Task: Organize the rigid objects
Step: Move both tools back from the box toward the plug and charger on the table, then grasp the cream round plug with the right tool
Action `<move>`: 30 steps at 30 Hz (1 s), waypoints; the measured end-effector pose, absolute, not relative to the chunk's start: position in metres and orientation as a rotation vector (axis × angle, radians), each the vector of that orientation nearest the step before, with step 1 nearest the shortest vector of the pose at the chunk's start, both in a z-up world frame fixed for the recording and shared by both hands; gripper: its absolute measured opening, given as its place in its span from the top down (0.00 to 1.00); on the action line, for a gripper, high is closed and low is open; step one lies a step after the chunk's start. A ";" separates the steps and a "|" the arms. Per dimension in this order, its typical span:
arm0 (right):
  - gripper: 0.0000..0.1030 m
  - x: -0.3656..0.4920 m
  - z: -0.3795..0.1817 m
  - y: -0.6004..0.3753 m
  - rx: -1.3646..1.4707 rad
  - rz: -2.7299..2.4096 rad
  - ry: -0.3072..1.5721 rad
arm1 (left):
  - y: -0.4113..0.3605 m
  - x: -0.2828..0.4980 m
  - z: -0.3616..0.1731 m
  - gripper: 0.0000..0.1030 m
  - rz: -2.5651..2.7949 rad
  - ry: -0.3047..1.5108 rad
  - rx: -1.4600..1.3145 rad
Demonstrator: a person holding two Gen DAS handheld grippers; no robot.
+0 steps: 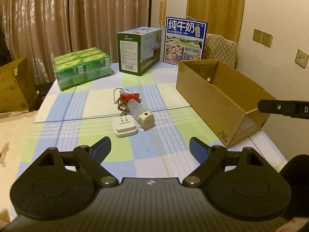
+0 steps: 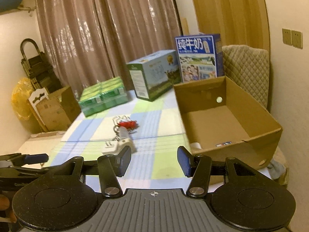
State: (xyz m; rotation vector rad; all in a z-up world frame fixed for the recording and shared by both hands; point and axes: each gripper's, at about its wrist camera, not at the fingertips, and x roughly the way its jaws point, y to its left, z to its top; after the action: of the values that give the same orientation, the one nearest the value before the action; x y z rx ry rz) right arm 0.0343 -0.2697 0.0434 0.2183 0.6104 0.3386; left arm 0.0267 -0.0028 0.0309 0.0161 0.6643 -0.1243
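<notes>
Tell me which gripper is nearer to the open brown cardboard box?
Right. The right gripper hovers beside the open brown cardboard box; the left gripper faces the table's middle, box off to its right.

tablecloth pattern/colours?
The tablecloth is a pastel check of blue, green, cream and pink with thin stripe lines, clearest in the left wrist view.

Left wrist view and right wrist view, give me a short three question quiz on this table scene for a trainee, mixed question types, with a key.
1. True or false: the white plug adapter lies inside the cardboard box.
2. Multiple choice: which item lies touching the red object and the key chain? A) clear tube with a beige cap B) green carton pack C) blue milk box
3. Fill in: the jaws of the left gripper and the right gripper are both ____.

Key: 1 false, it lies on the checked tablecloth; 2 A; 3 open, holding nothing.
</notes>
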 end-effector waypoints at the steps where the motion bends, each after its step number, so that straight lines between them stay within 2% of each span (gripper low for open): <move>1: 0.51 0.032 0.045 -0.266 0.217 0.342 0.605 | 0.000 0.026 0.032 0.17 -0.124 0.665 0.015; 17: 0.51 0.044 0.044 -0.208 0.140 0.401 0.605 | 0.052 0.036 0.033 0.17 -0.056 0.681 -0.018; 30: 0.51 0.117 -0.016 -0.170 0.007 0.465 0.635 | 0.068 0.110 -0.010 0.17 0.001 0.762 0.004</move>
State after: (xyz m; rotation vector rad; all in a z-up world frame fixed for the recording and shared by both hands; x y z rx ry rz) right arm 0.1165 -0.1698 -0.0161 0.0068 0.6349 0.4651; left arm 0.1101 0.0682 -0.0103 0.0042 0.7623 0.0013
